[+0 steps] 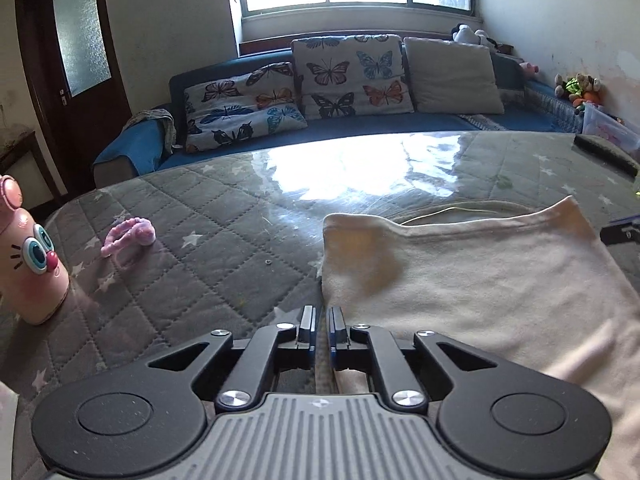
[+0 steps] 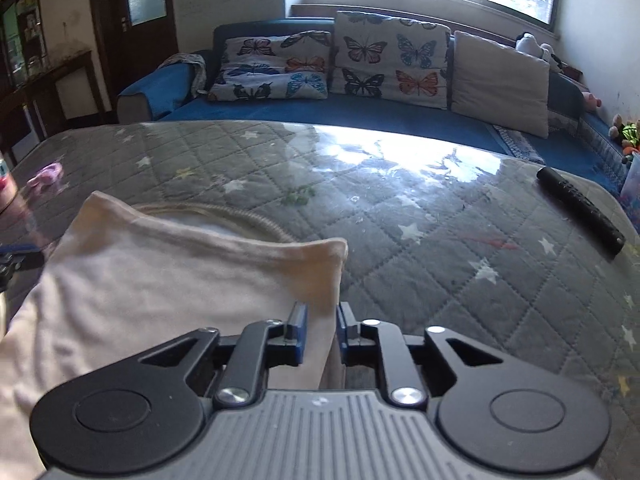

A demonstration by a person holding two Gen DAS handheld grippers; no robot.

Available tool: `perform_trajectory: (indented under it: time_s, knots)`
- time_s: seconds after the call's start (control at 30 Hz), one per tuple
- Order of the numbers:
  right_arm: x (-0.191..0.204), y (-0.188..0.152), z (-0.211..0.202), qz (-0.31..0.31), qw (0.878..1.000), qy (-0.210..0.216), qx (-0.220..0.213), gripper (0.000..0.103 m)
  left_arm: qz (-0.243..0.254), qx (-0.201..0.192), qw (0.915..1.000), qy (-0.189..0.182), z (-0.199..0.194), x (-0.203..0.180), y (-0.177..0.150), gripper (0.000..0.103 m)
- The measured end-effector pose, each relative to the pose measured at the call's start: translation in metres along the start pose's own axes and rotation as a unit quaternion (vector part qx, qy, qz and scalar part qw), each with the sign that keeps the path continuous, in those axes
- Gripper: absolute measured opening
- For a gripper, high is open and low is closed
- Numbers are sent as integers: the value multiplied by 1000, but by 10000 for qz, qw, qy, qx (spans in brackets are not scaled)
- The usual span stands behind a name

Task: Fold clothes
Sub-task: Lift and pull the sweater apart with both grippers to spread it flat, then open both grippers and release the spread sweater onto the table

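Note:
A cream garment (image 1: 480, 280) lies partly folded on a grey quilted table cover (image 1: 192, 240), its neckline toward the sofa. My left gripper (image 1: 322, 312) sits at the garment's left edge; its jaws are almost together and I cannot tell if cloth is between them. In the right wrist view the same garment (image 2: 160, 280) fills the lower left. My right gripper (image 2: 322, 312) is at the garment's right edge, jaws narrowly apart with the cloth edge between them. The tip of the other gripper shows at the left edge (image 2: 16, 258).
A pink cartoon bottle (image 1: 28, 256) and a pink hair tie (image 1: 130, 236) sit on the table's left. A black remote (image 2: 580, 208) lies at the right. A blue sofa (image 1: 360, 120) with butterfly cushions stands beyond the table, under a window.

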State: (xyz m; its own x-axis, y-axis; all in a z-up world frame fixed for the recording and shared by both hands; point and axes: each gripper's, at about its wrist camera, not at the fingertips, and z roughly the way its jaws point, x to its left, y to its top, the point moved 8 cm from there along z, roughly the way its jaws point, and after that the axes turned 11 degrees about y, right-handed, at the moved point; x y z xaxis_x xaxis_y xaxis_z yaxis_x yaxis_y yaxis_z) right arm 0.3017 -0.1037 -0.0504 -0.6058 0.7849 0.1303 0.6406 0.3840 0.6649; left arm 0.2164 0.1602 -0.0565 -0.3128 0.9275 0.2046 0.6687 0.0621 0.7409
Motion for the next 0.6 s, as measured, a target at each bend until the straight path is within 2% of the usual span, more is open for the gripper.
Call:
perform_trajectory:
  time_s: [0.07, 0.2, 0.27, 0.43, 0.6]
  knots:
    - [5, -10, -18, -106, 9999, 35, 18, 21, 3, -44, 9999, -137, -15, -4, -4, 20]
    - [4, -47, -62, -102, 9999, -100, 21, 33, 169, -149, 9988, -428, -48, -21, -21, 38]
    - [-4, -69, -81, -25, 9996, -286, 18, 33, 242, -173, 9980, -559, -63, -31, -32, 52]
    - [-34, -122, -123, 388, 9961, -787, 2, 38, 391, -204, 9967, -688, -87, -45, -60, 68]
    - [-70, -170, -157, 958, 9876, -1243, -45, 40, 465, -207, 9962, -701, -100, -49, -83, 69]
